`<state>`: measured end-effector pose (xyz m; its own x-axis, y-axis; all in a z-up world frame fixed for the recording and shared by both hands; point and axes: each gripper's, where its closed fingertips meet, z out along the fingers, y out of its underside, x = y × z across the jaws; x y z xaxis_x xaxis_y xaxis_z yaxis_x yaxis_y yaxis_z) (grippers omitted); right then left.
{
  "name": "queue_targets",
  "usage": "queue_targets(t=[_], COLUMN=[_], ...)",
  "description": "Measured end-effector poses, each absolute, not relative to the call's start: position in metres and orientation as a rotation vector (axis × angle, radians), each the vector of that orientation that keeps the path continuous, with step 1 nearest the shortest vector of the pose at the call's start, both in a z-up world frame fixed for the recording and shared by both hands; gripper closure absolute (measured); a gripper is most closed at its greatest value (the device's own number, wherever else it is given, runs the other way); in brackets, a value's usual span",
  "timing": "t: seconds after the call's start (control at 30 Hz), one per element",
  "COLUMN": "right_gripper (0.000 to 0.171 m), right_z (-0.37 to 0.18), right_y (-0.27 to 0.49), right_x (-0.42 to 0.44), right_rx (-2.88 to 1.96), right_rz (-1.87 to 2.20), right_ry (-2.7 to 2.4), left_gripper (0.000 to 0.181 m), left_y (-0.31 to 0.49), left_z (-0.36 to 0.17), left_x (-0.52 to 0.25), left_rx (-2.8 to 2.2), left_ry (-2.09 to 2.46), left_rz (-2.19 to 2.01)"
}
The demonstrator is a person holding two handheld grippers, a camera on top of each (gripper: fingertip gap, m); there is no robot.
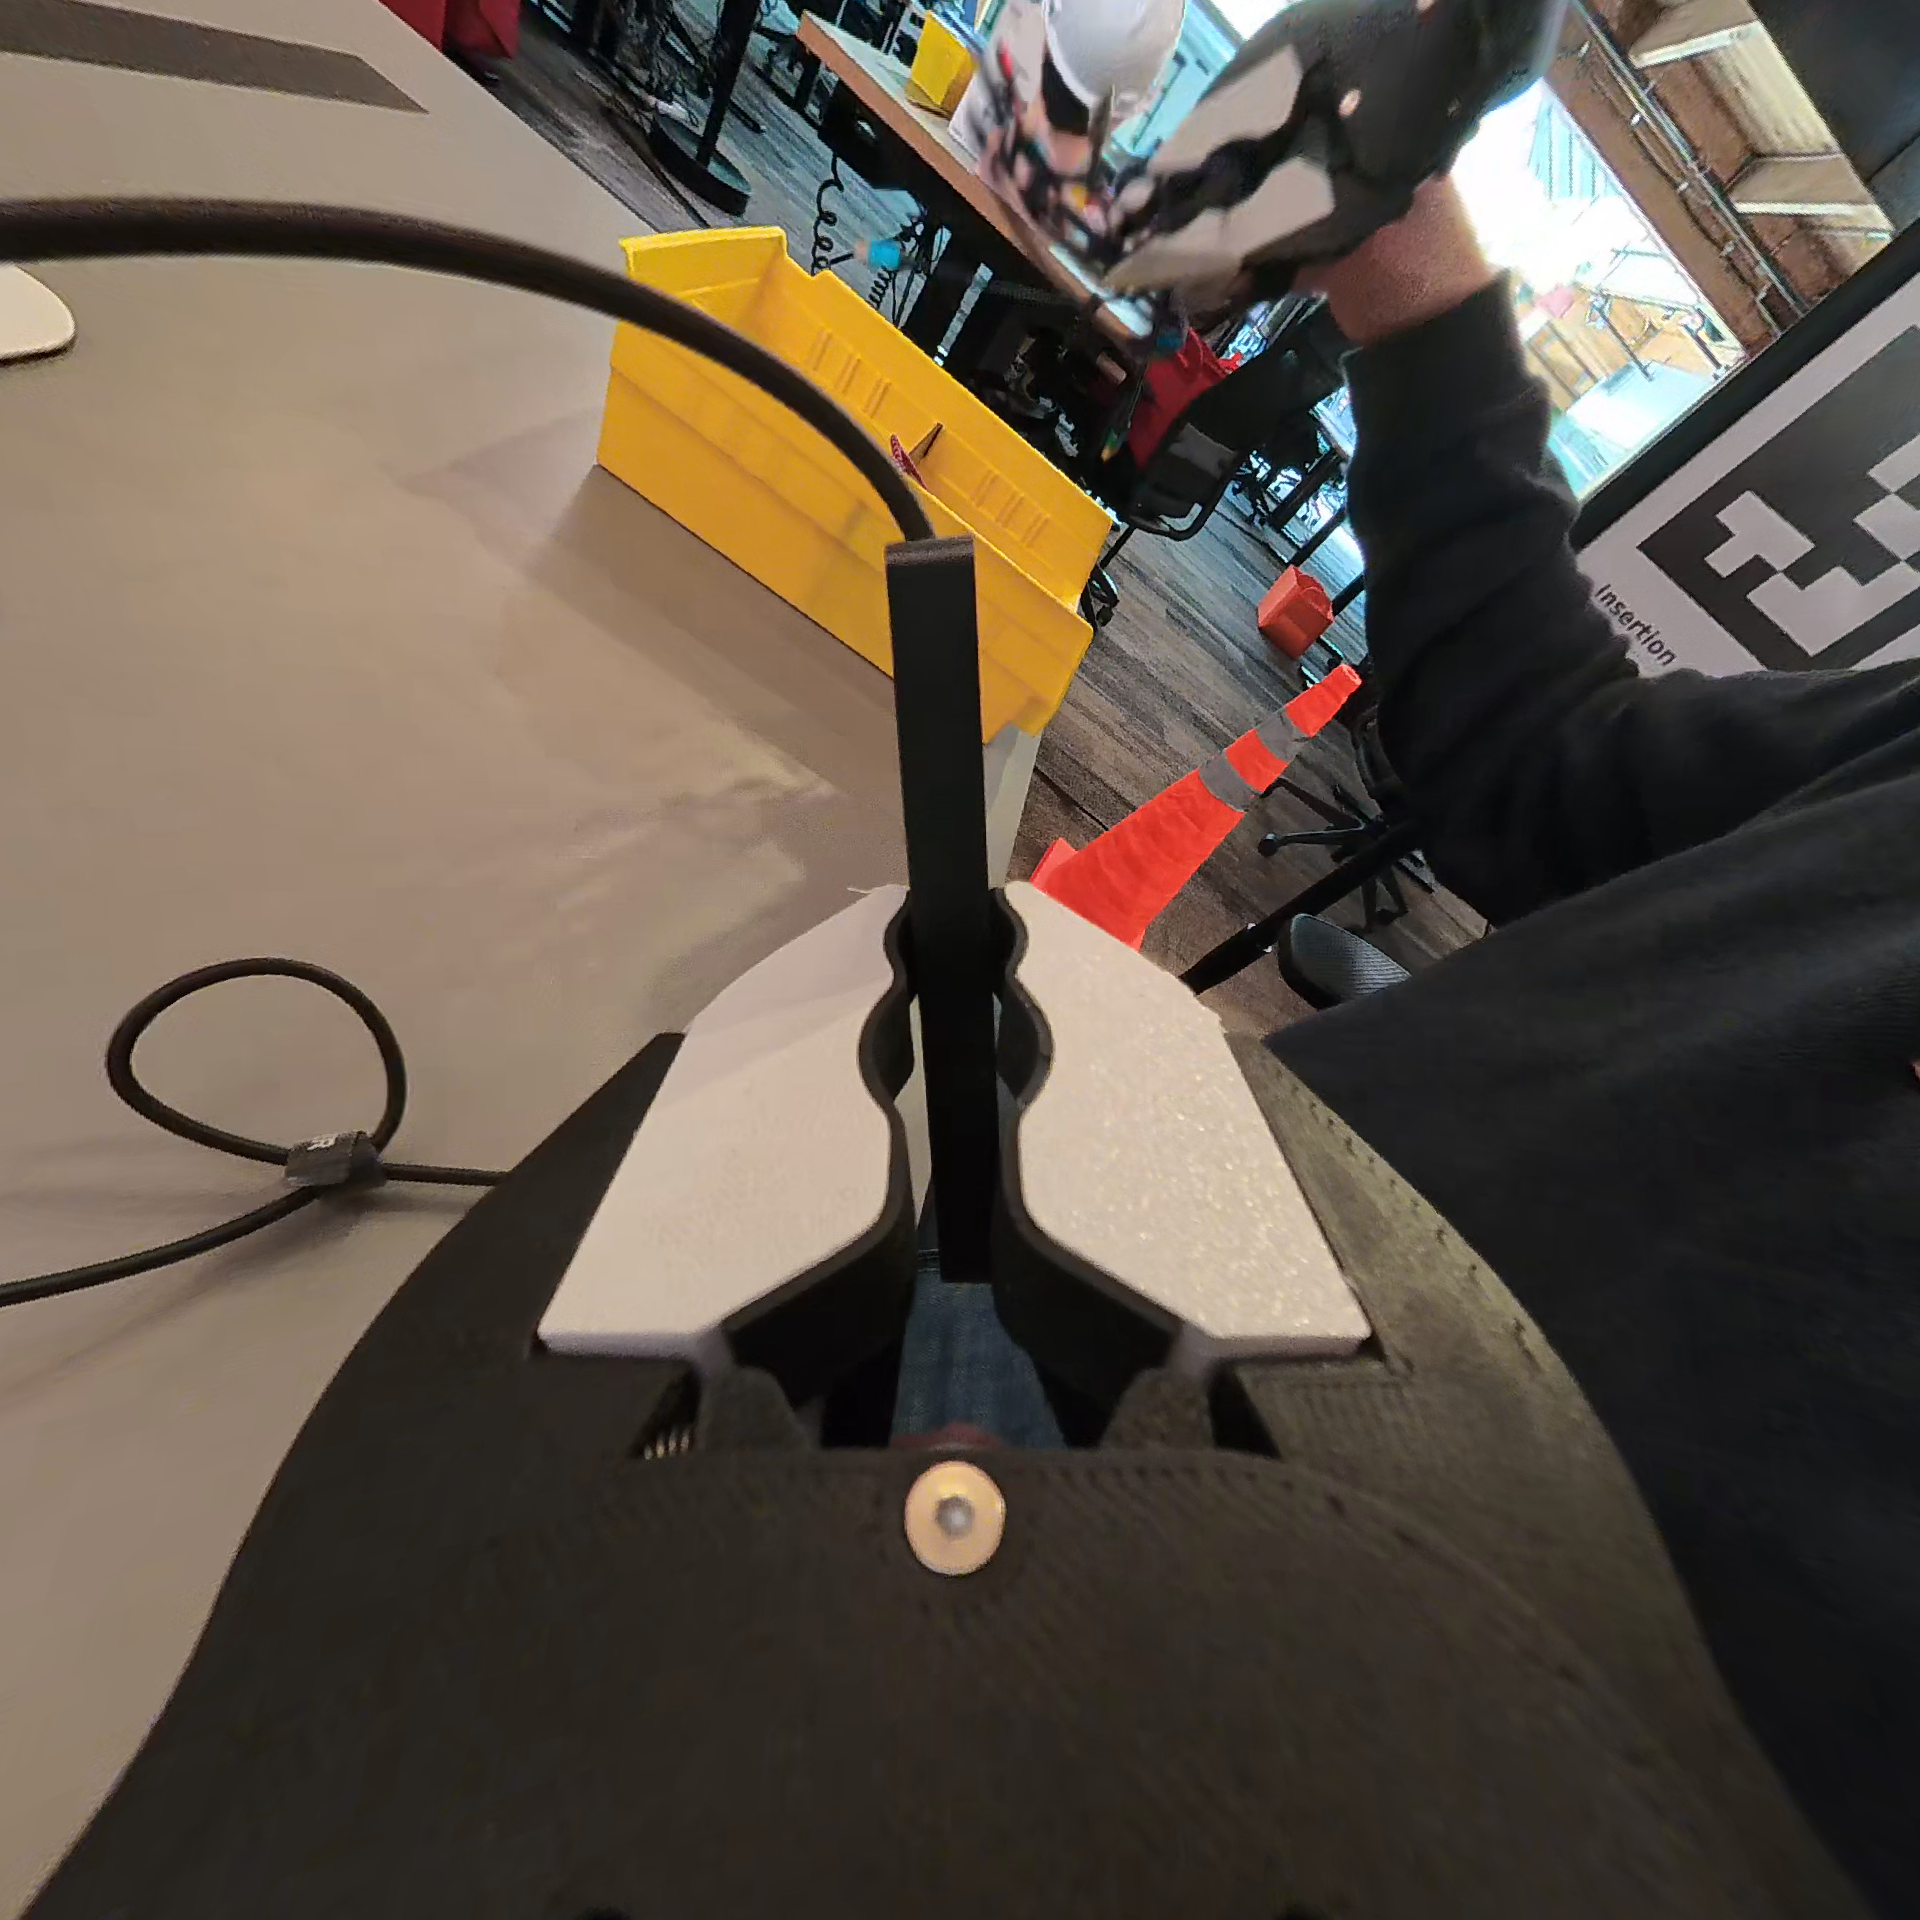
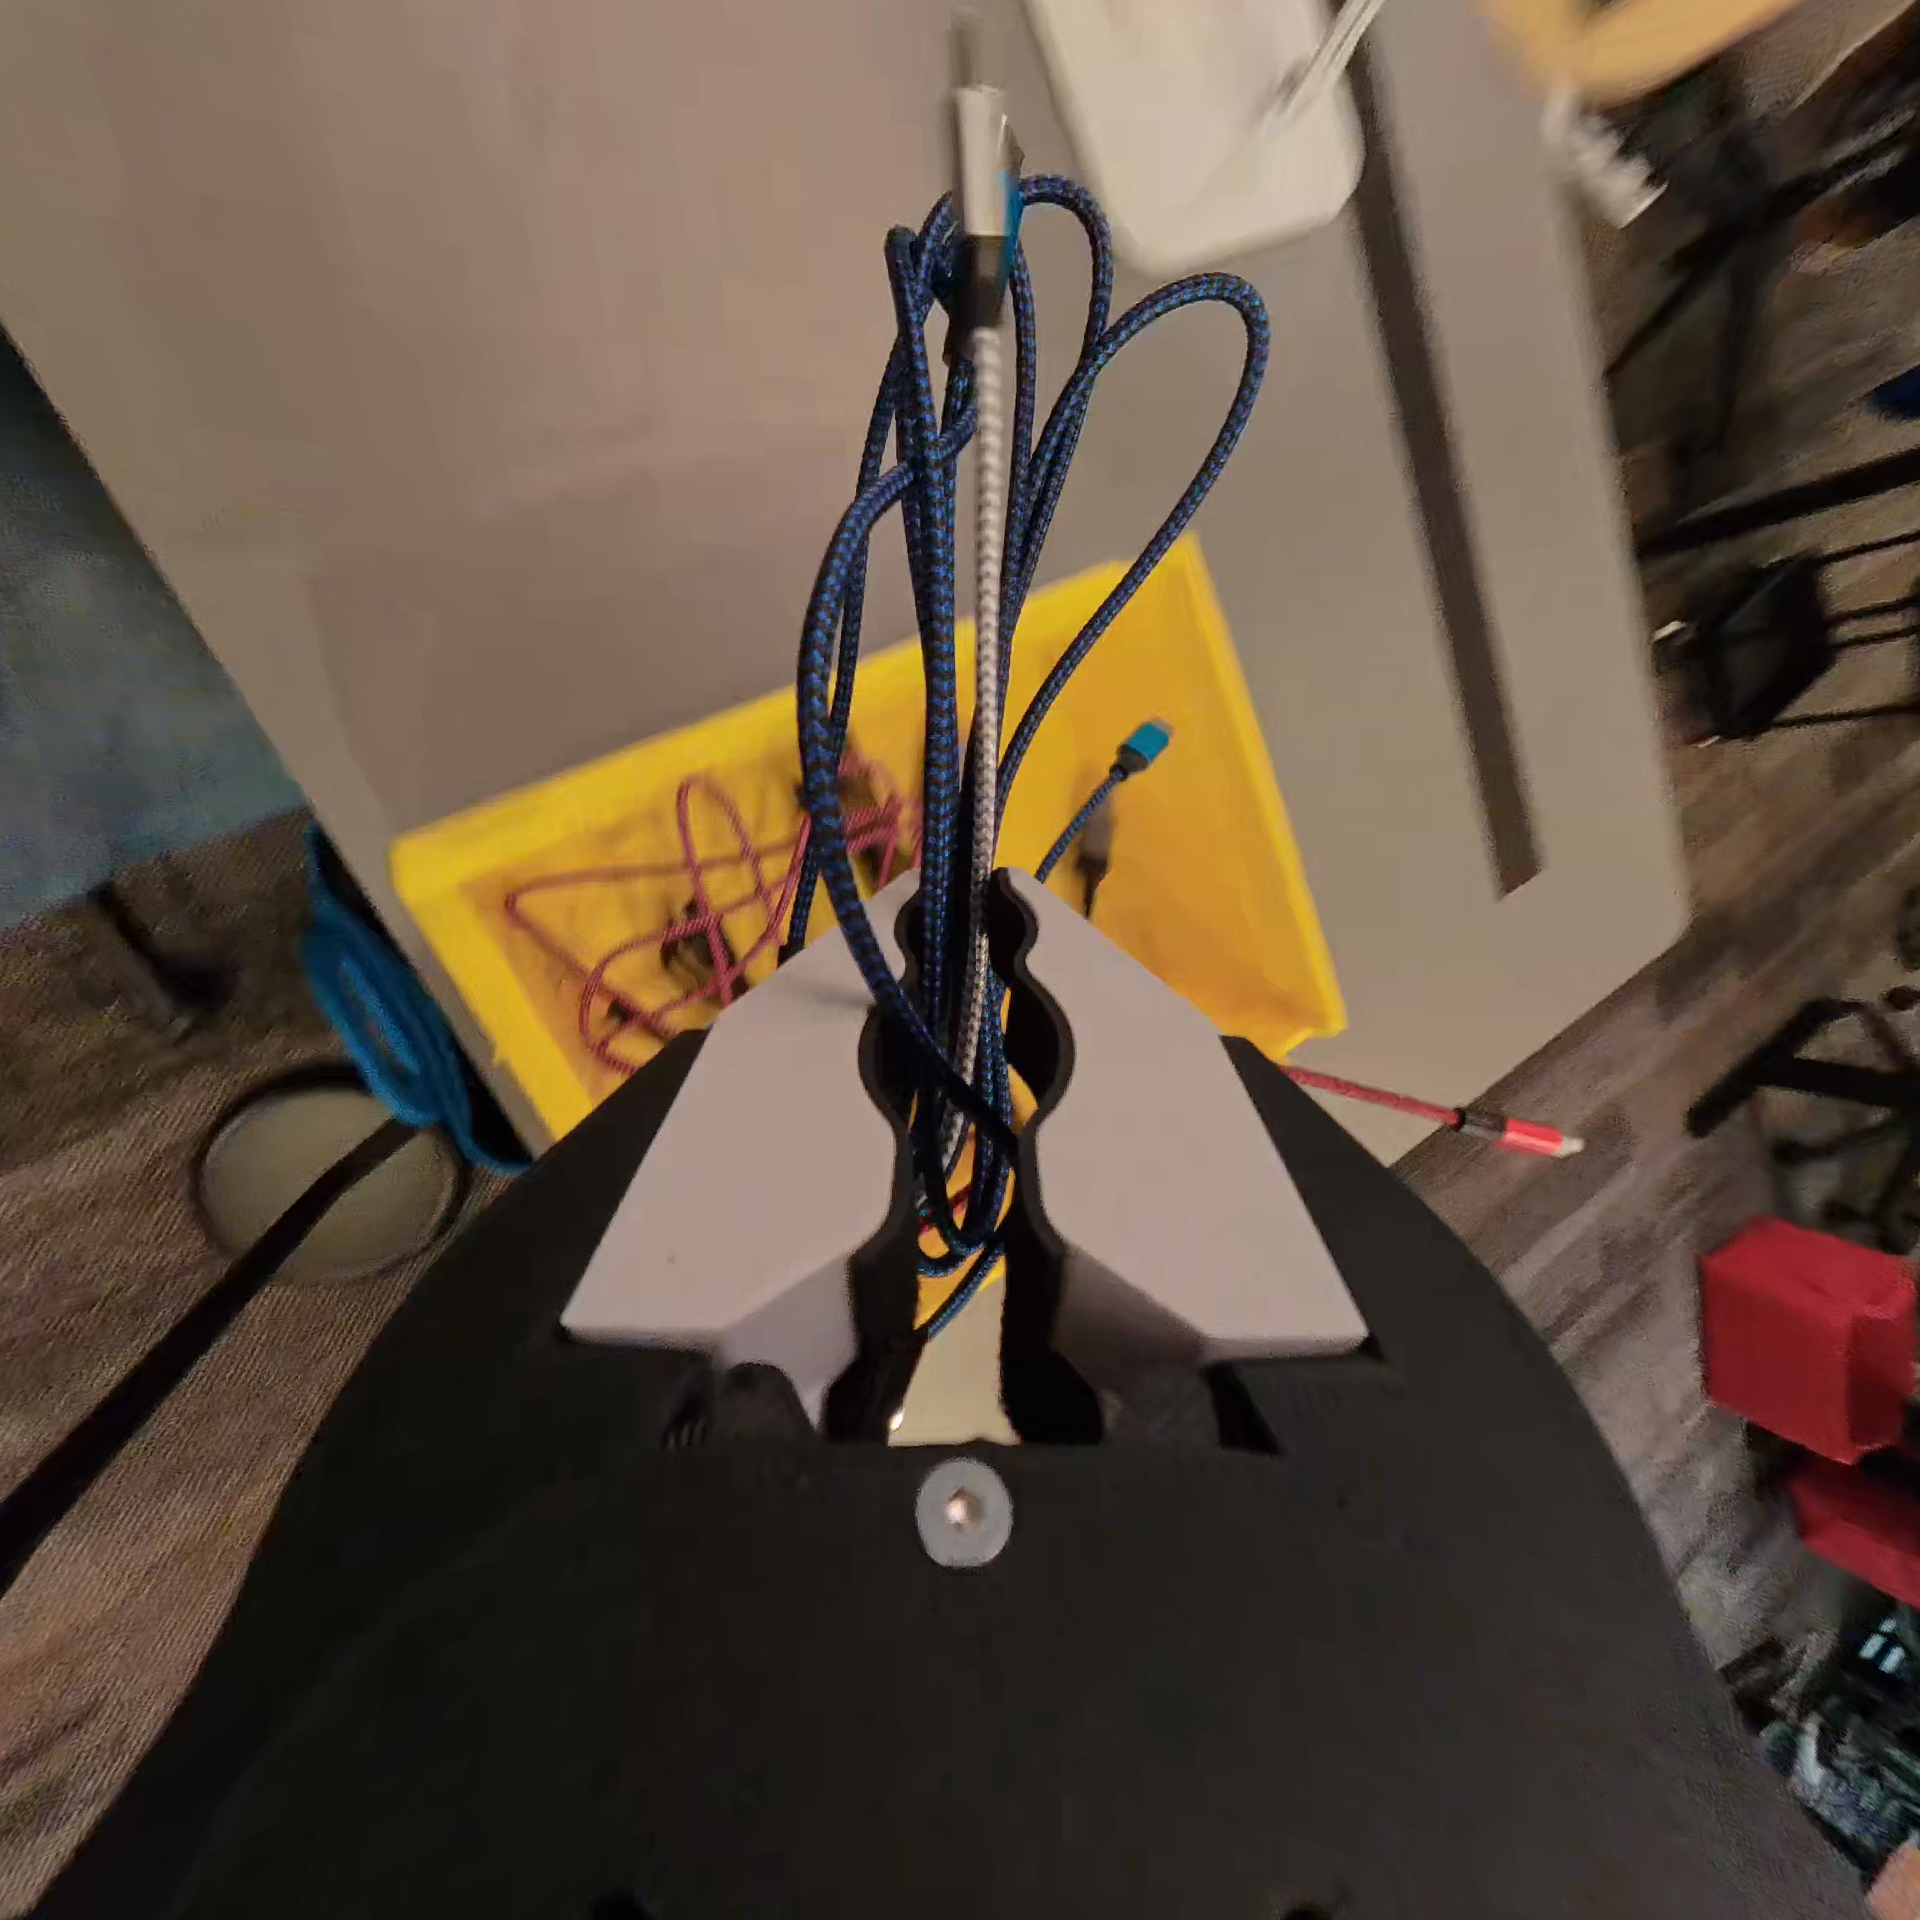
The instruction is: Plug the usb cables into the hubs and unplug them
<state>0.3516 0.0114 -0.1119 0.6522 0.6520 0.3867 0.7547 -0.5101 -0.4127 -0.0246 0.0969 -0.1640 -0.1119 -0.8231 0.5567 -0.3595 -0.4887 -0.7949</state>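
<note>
Left gripper [image 1: 956,940]: closed on a slim flat black plastic hub [image 1: 935,883], held upright near the yellow plastic bin [image 1: 831,457], its black lead [image 1: 520,260] arching away.
Right gripper [image 2: 961,914]: clamped on a tangled blue-black braided cable bundle [image 2: 935,623] with a grey braided cable [image 2: 987,582], raised above the bin.
Progress: nothing is seen plugged in; judged early, every insertion remaining.
Hidden: hub ports unseen; the grey connector [image 2: 982,156] is blurred.

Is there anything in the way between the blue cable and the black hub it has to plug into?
No block shows, but neither view shows both. The right tongs grip the blue cable tangled with a silver cable above the yellow bin. The left tongs grip the black hub edge-on, ports unseen.
</note>
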Motion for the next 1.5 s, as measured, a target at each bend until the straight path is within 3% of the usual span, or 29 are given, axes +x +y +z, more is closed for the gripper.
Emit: queue_targets(t=[0.3, 0.57, 0.73, 1.13, 1.27, 1.5], right_gripper=[0.164, 0.168, 0.167, 0.112, 0.120, 0.129], right_z=[-0.240, -0.301, -0.303, -0.247, -0.229, -0.267], right_y=[-0.034, -0.049, -0.052, -0.049, -0.073, -0.119], right_x=[0.383, 0.390, 0.391, 0.396, 0.400, 0.389], right_rx=[-2.541, -2.816, -2.958, -3.081, -3.085, -3.175], right_rz=[0.056, 0.015, 0.063, 0.044, 0.003, 0.196], right_ry=[-1.090, -1.357, -1.409, -1.100, -0.902, -0.766], left_gripper=[0.171, 0.171, 0.171, 0.171, 0.171, 0.171], left_y=[0.093, 0.090, 0.088, 0.088, 0.089, 0.084], left_z=[-0.169, -0.177, -0.177, -0.174, -0.174, -0.176], left_x=[-0.016, -0.010, -0.010, -0.014, -0.016, -0.010], left_rx=[-1.787, -1.803, -1.798, -1.788, -1.787, -1.785], left_ry=[1.326, 1.353, 1.362, 1.363, 1.357, 1.385], left_rz=[-1.630, -1.622, -1.627, -1.633, -1.633, -1.642])
